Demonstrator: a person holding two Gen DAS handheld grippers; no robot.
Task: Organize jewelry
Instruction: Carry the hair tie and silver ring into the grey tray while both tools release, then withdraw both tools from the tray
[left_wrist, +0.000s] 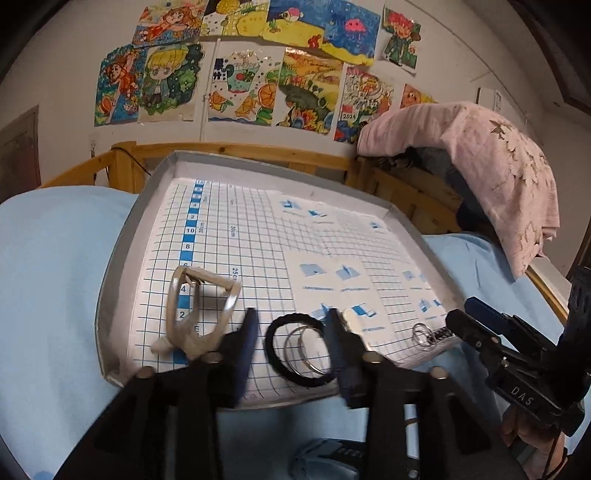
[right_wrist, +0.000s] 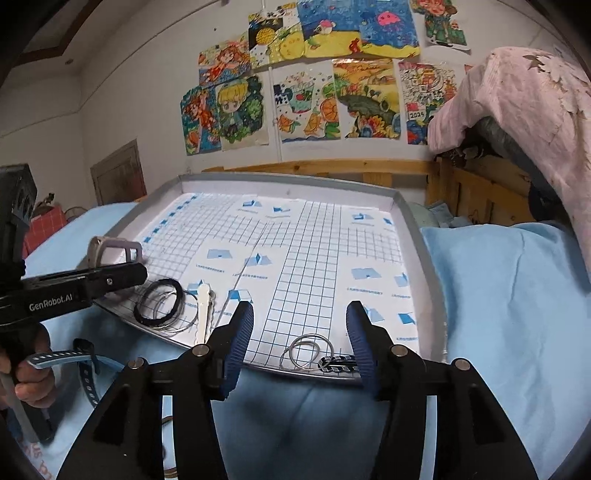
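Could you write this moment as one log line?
left gripper: open over black ring | right gripper: open over key rings | tray: on bed
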